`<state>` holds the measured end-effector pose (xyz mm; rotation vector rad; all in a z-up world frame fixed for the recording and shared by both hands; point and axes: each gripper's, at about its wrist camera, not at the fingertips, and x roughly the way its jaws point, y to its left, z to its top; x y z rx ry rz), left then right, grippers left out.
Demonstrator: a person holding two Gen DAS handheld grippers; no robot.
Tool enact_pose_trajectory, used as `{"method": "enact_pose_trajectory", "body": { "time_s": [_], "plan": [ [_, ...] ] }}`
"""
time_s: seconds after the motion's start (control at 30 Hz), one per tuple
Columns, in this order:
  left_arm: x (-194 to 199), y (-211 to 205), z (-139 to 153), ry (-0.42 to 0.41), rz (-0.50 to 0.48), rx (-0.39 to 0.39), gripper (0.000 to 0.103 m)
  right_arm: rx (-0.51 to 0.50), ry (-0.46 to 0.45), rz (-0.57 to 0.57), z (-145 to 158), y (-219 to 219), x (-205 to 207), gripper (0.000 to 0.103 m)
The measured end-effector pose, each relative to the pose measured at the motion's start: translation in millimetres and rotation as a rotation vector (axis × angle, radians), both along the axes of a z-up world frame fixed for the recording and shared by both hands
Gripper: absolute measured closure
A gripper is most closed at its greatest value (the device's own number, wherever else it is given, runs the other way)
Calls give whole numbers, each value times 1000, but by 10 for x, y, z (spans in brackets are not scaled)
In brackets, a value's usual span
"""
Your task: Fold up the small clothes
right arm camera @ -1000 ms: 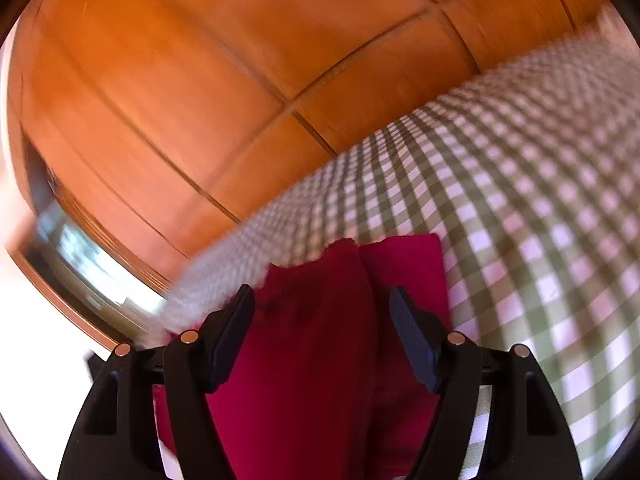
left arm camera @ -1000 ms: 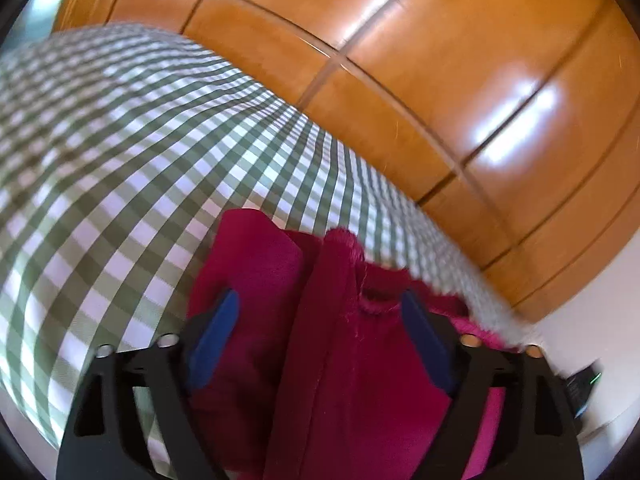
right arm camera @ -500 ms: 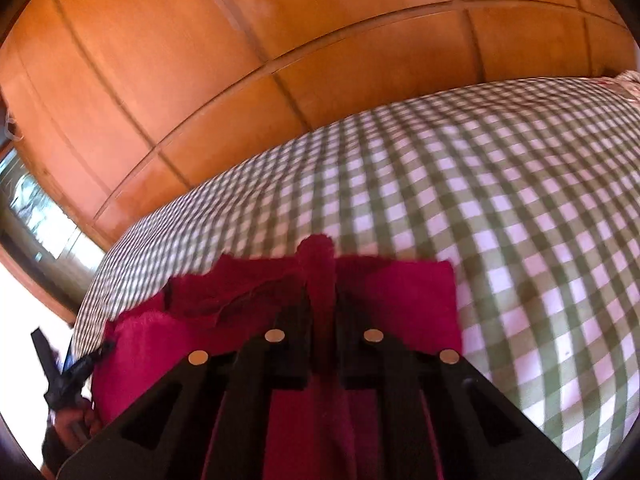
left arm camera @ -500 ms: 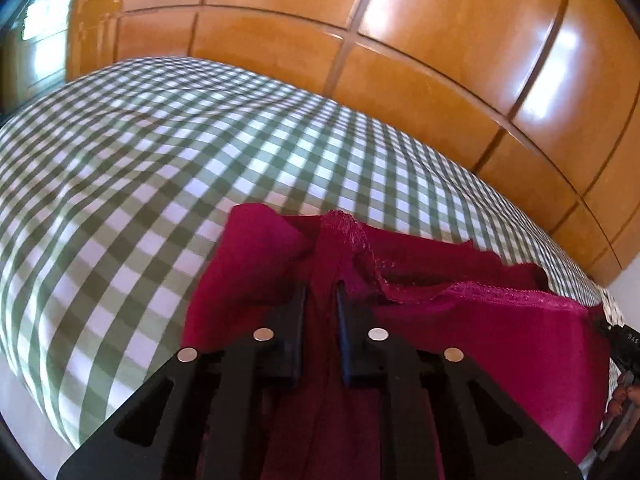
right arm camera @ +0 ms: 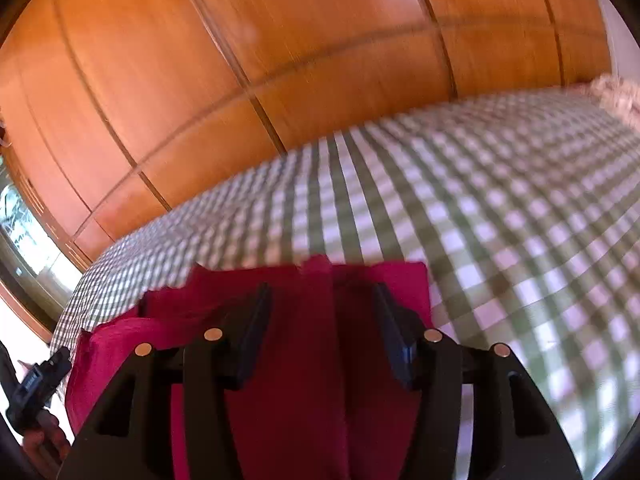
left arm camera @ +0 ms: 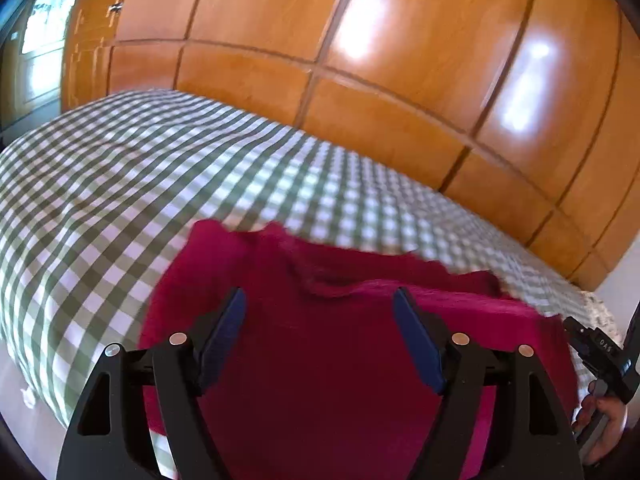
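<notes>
A dark red garment (left arm camera: 328,344) lies partly folded on the green-and-white checked bedspread (left arm camera: 120,184), near its front edge. My left gripper (left arm camera: 318,300) hovers over the garment. Its jaws are opening wide, with flat cloth below them and nothing pinched. In the right wrist view the same garment (right arm camera: 404,284) shows a raised ridge of cloth (right arm camera: 320,280) running up between the fingers of my right gripper (right arm camera: 322,292). Those jaws are opening too, and the pads stand clear of the ridge on both sides.
Glossy wooden wardrobe doors (left arm camera: 360,80) stand right behind the bed. A person's hand (left arm camera: 600,420) grips a tool handle at the lower right edge of the left view, and a hand (right arm camera: 40,440) shows at the lower left of the right view. A window (right arm camera: 24,224) is far left.
Half a second ago both grippers were shut on pinched ridges of the red cloth. Now both have let go and their jaws stand apart. The left gripper has drawn back a little.
</notes>
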<state>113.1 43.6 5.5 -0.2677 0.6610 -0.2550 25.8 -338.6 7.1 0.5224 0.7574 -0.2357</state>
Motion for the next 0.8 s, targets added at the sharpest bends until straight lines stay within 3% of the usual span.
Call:
{"method": "enact_pose_trajectory", "body": {
  "time_s": [0.03, 0.1, 0.17, 0.33, 0.53, 0.63, 0.8],
  "plan": [
    [-21, -44, 35, -11, -15, -2, 28, -3, -10, 20, 43, 32, 2, 72],
    [-23, -239, 86, -16, -69, 38, 29, -19, -1, 77, 128, 142, 10, 78],
    [2, -478, 91, -13, -143, 96, 41, -40, 14, 158, 162, 302, 52, 83],
    [222, -986, -54, 48, -271, 224, 48, -104, 118, 299, -32, 654, 370, 86],
    [591, -1276, -320, 110, -296, 371, 48, -159, 227, 347, -324, 748, 769, 88],
    [713, -1271, -424, 116, -296, 367, 45, -162, 242, 344, -483, 743, 873, 88],
    [839, -1134, -534, 147, -300, 246, 42, -182, 219, 331, -573, 766, 893, 88]
  ]
}}
